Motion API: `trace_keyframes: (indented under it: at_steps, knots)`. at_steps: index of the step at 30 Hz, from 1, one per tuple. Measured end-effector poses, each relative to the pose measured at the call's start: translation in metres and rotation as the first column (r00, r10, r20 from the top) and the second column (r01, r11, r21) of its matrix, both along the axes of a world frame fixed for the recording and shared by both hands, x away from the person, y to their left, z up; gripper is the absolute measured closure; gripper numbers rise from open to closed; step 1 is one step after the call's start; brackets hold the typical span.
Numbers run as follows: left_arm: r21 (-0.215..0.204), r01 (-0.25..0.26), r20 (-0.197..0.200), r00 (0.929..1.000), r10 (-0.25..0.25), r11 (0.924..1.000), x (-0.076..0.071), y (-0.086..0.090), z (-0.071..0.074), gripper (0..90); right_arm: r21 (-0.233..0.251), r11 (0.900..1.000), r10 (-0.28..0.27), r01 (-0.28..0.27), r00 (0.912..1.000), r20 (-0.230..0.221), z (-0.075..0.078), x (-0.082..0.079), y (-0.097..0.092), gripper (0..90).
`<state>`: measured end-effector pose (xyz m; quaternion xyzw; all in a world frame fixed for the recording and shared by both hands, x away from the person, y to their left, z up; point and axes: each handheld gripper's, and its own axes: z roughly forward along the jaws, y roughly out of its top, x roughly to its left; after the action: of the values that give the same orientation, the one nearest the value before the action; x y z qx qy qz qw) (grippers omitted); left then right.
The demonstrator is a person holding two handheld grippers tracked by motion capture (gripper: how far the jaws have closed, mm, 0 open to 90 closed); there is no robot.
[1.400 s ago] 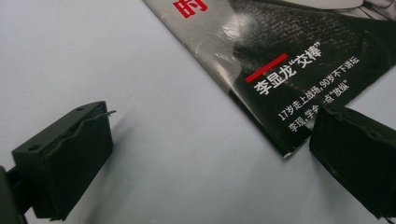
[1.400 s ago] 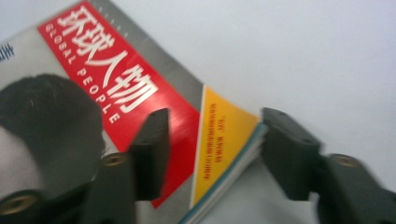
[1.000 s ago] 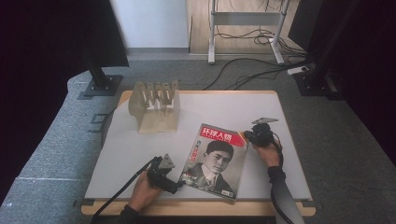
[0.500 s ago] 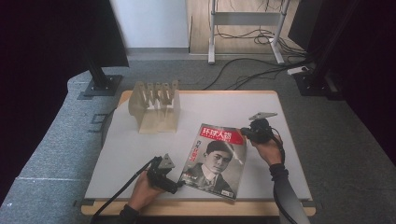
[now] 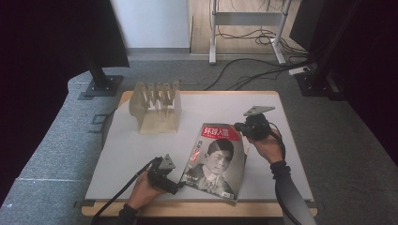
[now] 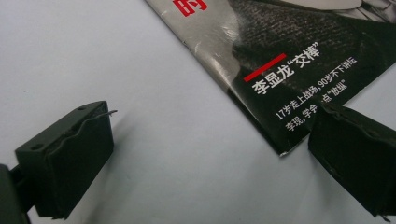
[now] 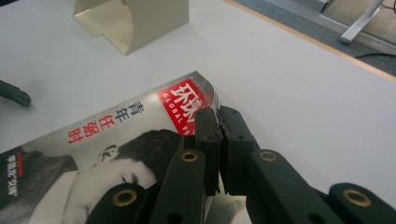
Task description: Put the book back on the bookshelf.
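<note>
Item: magazine [image 5: 217, 160], lying on the bench [image 5: 141, 150], long axis running from the left tongs [image 5: 177, 182] at its near corner up to the right tongs [image 5: 242, 129] at its far edge. Right tongs [image 7: 218, 122] were closed on the top edge beside the red title block; the edge was lifted off the bench. Left tongs [image 6: 210, 154] were held open, one jaw touching the near corner, nothing gripped. Wooden rack [image 5: 156, 107] stood well beyond the left tongs. Compared with a second earlier, the right tongs and the gripped edge were raised; the left tongs were unmoved.
</note>
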<state>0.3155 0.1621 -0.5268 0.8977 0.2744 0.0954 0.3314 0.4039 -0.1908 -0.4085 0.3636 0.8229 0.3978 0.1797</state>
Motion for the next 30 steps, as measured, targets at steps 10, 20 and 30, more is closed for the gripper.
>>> trace_keyframes:
  at_steps: [10,20,30]
  knots:
    - [-0.092,0.040,-0.065,0.9968,-0.047,0.9950,0.012,0.000,0.008,10.0,0.001,0.9989,0.047,-0.047,0.9977,0.050,0.025,-0.008,0.008,86.1]
    - [-0.055,0.098,-0.098,0.9898,-0.103,0.9936,0.036,-0.017,0.020,15.4,0.004,0.9969,0.077,-0.078,0.9922,0.098,0.046,-0.016,0.010,86.1]
    - [-0.026,0.163,-0.132,0.9774,-0.165,0.9863,0.055,-0.026,0.021,22.5,-0.001,0.9940,0.109,-0.109,0.9839,0.142,0.066,-0.026,0.015,86.2]
